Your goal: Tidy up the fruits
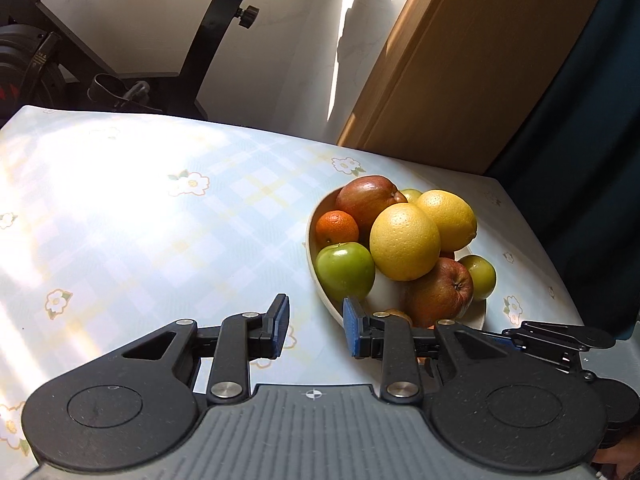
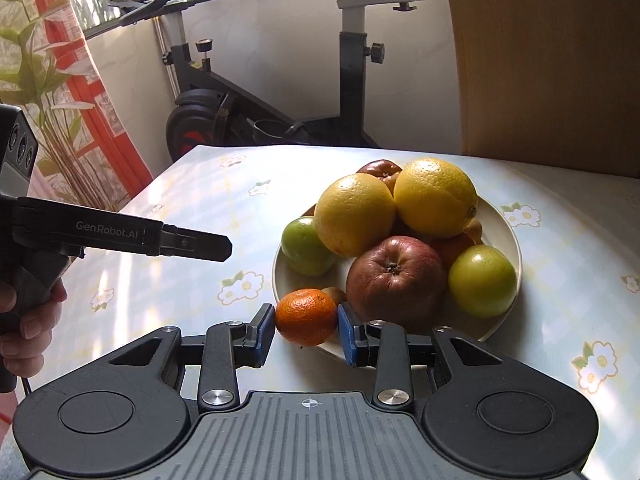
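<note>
A cream plate (image 2: 506,224) on the flowered tablecloth holds a pile of fruit: two yellow citrus (image 2: 354,214), red apples (image 2: 396,276), green apples (image 2: 482,280) and a mandarin (image 2: 306,316). My right gripper (image 2: 306,332) is shut on that mandarin at the plate's near rim. My left gripper (image 1: 316,326) is open and empty, just left of the plate (image 1: 320,280), near a green apple (image 1: 346,270). The left gripper's body also shows in the right wrist view (image 2: 120,236).
The table (image 1: 140,220) has open cloth to the left of the plate. An exercise bike (image 2: 256,92) stands behind the table. A wooden panel (image 1: 460,60) and a dark curtain (image 1: 592,140) are at the back right.
</note>
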`<state>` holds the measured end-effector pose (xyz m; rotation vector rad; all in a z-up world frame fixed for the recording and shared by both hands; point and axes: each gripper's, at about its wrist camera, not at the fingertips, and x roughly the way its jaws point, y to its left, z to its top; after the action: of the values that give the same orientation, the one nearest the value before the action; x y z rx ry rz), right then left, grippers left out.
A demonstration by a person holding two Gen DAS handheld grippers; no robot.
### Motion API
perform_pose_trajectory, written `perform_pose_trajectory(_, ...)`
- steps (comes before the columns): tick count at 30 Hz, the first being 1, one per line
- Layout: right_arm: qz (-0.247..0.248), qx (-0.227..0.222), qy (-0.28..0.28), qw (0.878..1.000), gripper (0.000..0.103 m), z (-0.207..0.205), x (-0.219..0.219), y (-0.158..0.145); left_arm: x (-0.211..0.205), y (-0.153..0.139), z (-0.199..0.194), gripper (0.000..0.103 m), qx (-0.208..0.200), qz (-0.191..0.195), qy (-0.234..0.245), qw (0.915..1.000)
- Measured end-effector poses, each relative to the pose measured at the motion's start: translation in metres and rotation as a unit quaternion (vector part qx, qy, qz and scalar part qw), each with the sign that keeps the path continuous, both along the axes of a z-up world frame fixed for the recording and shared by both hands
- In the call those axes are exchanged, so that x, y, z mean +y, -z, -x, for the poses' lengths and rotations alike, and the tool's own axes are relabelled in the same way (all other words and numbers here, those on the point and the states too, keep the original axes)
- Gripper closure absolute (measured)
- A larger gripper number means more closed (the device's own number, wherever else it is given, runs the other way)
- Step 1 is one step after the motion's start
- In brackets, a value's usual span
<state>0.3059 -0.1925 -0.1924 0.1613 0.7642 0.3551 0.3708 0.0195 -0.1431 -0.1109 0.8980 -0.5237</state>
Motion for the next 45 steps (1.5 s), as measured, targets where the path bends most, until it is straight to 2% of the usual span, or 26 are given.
perform_pose_trajectory(3,0.044,-0.021,-0.014,0.999,0.072,-0.011,0.017,-0.008,0.013,-0.003,0.001,0.072,-0.011,0.0,-0.013,0.9999)
perform_pose_trajectory(9,0.108,-0.026,-0.026,0.994,0.072,-0.032,0.039,-0.005,0.029,-0.002,0.002,0.072,-0.016,0.012,-0.031,0.9993)
perform_pose_trajectory(17,0.141,-0.029,-0.029,0.989,0.069,-0.031,0.052,0.003,0.041,0.001,0.002,0.07,-0.017,0.013,-0.042,0.9989)
perform_pose_trajectory(18,0.143,-0.03,-0.028,0.989,0.069,-0.03,0.052,0.003,0.042,0.0,0.002,0.069,-0.018,0.012,-0.043,0.9988)
perform_pose_trajectory(19,0.144,-0.031,-0.027,0.989,0.068,-0.029,0.052,0.002,0.043,0.0,0.003,0.063,-0.019,0.012,-0.044,0.9988)
perform_pose_trajectory(25,0.142,-0.052,-0.012,0.988,0.065,-0.016,0.046,-0.012,0.044,-0.009,0.012,0.054,-0.033,0.01,-0.046,0.9983)
perform_pose_trajectory(29,0.129,-0.072,0.011,0.989,0.061,-0.001,0.033,-0.025,0.042,-0.02,0.024,0.052,-0.05,0.002,-0.044,0.9978)
perform_pose_trajectory(36,0.108,-0.108,0.062,0.986,0.059,0.03,0.003,-0.048,0.037,-0.048,0.05,0.041,-0.101,-0.023,-0.046,0.9936)
perform_pose_trajectory(40,0.088,-0.12,0.092,0.985,0.052,0.049,-0.012,-0.056,0.035,-0.062,0.066,0.029,-0.123,-0.033,-0.051,0.9905)
perform_pose_trajectory(45,0.068,-0.139,0.117,0.981,0.022,0.082,-0.026,-0.071,0.038,-0.077,0.084,0.014,-0.131,-0.025,-0.051,0.9897)
